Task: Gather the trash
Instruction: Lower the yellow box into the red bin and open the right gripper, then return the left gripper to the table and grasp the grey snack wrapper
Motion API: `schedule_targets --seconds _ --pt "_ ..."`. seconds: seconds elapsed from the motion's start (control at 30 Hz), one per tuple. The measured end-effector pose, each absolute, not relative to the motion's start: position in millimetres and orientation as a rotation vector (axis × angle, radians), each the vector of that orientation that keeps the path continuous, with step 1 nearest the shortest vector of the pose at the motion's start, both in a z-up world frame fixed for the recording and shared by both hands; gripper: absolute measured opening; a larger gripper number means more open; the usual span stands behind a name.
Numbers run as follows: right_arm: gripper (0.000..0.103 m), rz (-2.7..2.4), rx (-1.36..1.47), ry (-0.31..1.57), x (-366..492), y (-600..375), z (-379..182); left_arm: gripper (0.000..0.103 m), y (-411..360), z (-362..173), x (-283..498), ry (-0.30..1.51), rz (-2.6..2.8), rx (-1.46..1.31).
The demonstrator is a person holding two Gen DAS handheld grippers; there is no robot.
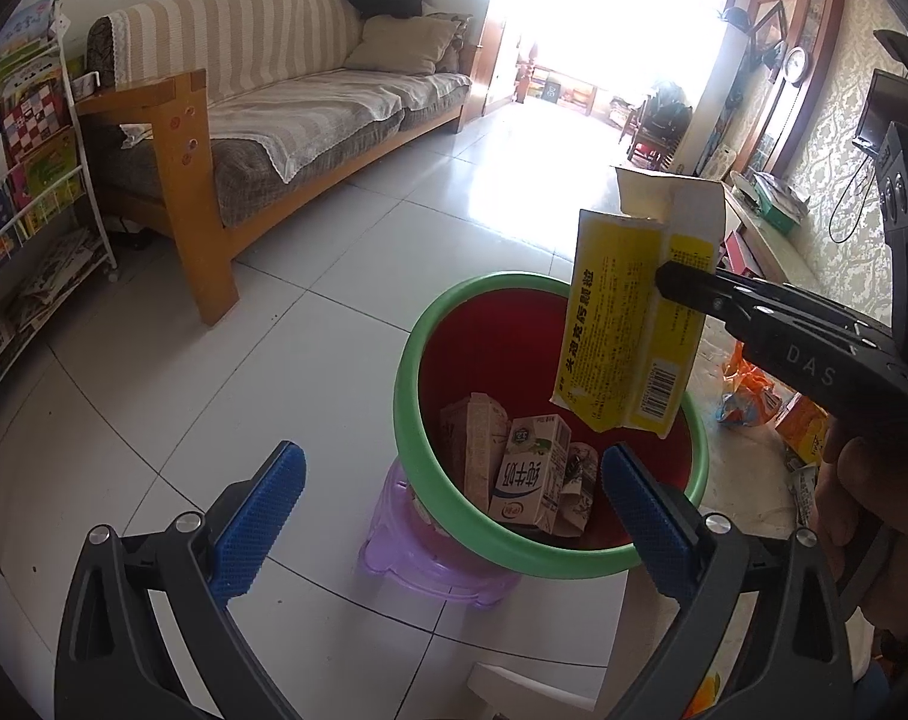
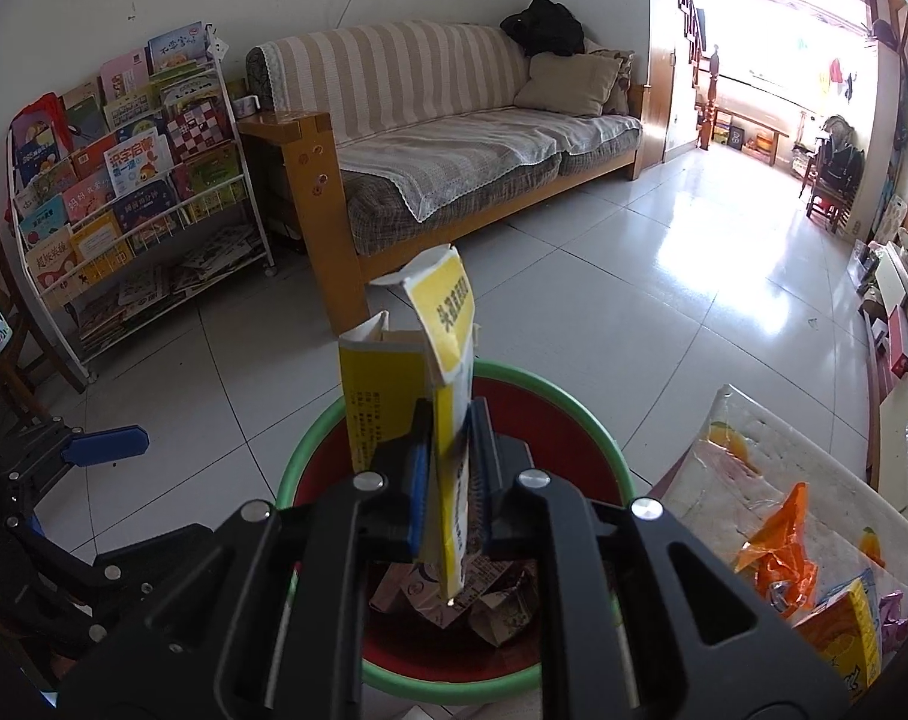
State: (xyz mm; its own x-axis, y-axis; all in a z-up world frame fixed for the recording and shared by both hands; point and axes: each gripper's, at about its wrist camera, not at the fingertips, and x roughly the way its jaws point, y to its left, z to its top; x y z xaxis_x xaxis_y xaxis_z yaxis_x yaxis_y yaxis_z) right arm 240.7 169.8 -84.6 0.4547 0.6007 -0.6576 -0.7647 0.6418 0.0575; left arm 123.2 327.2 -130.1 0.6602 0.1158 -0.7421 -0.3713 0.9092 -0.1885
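Note:
A flattened yellow cardboard box (image 1: 628, 324) hangs upright over the red bin with a green rim (image 1: 409, 420). My right gripper (image 1: 664, 276) is shut on the box's edge. In the right wrist view the box (image 2: 442, 360) stands between the blue pads of the right gripper (image 2: 451, 414), above the bin (image 2: 310, 450). A milk carton (image 1: 532, 480) and other crumpled cartons lie inside the bin. My left gripper (image 1: 454, 453) is open and holds nothing, just in front of the bin's near rim. One blue finger of the left gripper (image 2: 103, 444) shows at the left.
The bin rests on a purple plastic stool (image 1: 430, 570). A table (image 2: 754, 456) at the right carries an orange wrapper (image 2: 778, 546) and other packets. A wooden sofa (image 1: 262, 120) and a book rack (image 2: 130, 180) stand behind on the white tiled floor.

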Motion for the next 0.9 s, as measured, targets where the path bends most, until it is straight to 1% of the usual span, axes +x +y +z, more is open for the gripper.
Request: schedule_targets --seconds 0.07,0.1,0.13,0.2,0.37,0.4,0.63,0.9 --pt "0.038 0.845 -0.256 0.718 242.1 170.9 -86.1 0.095 326.6 -130.7 123.3 0.809 0.281 -0.338" --pt "0.066 0.829 -0.252 0.716 241.9 168.9 -85.4 0.095 326.5 -131.0 123.1 0.809 0.280 -0.337" --pt "0.080 0.821 -0.241 0.705 241.0 167.7 -83.6 0.095 326.2 -130.5 123.1 0.810 0.280 -0.336" --pt "0.082 0.826 -0.236 0.694 238.2 163.7 -80.4 0.095 324.6 -129.9 123.2 0.811 0.279 -0.333" --pt "0.093 0.819 -0.236 0.686 234.2 151.1 -71.6 0.095 317.7 -124.5 125.8 0.808 0.270 -0.319" --pt "0.098 0.815 -0.228 0.682 233.6 146.5 -68.7 0.095 315.8 -123.1 126.7 0.808 0.268 -0.315" --pt "0.098 0.761 -0.176 0.666 226.8 100.5 -54.2 0.095 294.6 -112.2 132.2 0.802 0.238 -0.284" --pt "0.098 0.651 -0.144 0.666 209.0 16.2 -54.6 0.095 238.1 -107.6 142.9 0.822 0.140 -0.247"
